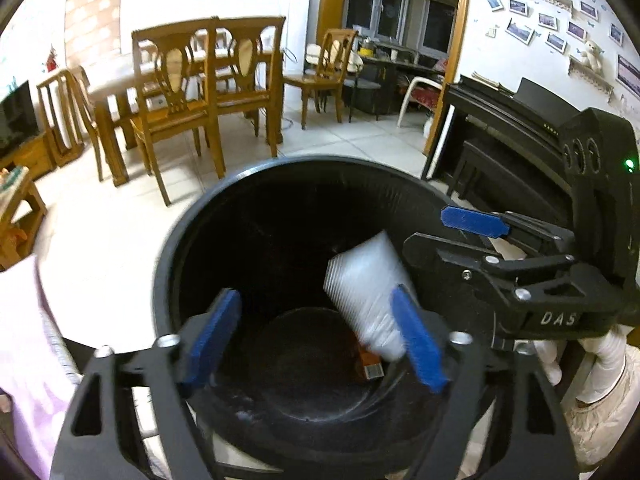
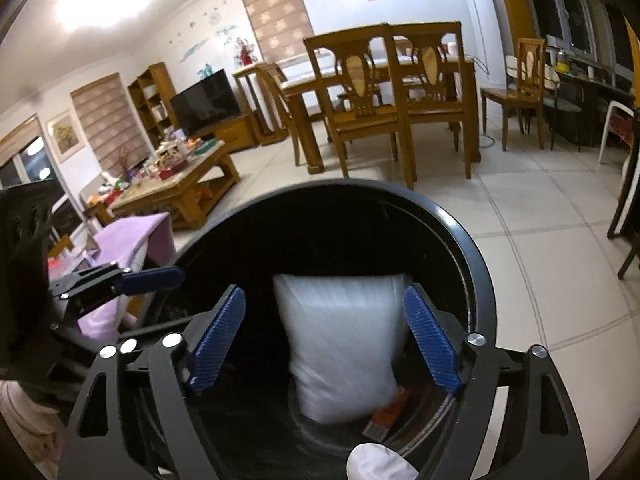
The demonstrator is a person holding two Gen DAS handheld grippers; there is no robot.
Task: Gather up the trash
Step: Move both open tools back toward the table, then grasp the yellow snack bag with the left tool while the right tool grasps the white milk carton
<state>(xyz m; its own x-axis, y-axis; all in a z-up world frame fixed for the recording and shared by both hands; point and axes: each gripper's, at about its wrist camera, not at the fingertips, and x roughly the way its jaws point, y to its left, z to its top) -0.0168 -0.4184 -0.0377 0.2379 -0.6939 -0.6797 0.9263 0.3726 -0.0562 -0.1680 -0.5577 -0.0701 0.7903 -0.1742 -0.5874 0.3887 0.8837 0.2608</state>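
A black round trash bin [image 1: 192,220] [image 2: 476,248] stands on the tiled floor below both grippers. A white plastic wrapper [image 1: 366,300] [image 2: 344,340] is inside it, blurred, touching neither gripper's pads. A small orange packet [image 1: 370,364] [image 2: 390,412] lies on the bin's bottom. My left gripper [image 1: 316,340] is open over the bin's mouth, empty. My right gripper [image 2: 326,340] is open over the bin with the wrapper between its fingers but apart from them; it also shows in the left wrist view [image 1: 452,236].
A wooden dining table with chairs [image 1: 192,92] [image 2: 384,92] stands beyond the bin. A cluttered coffee table [image 2: 180,176] and a TV [image 2: 206,98] are at left. A pink cloth [image 1: 28,352] [image 2: 128,248] lies beside the bin. A black piano [image 1: 512,132] stands at right.
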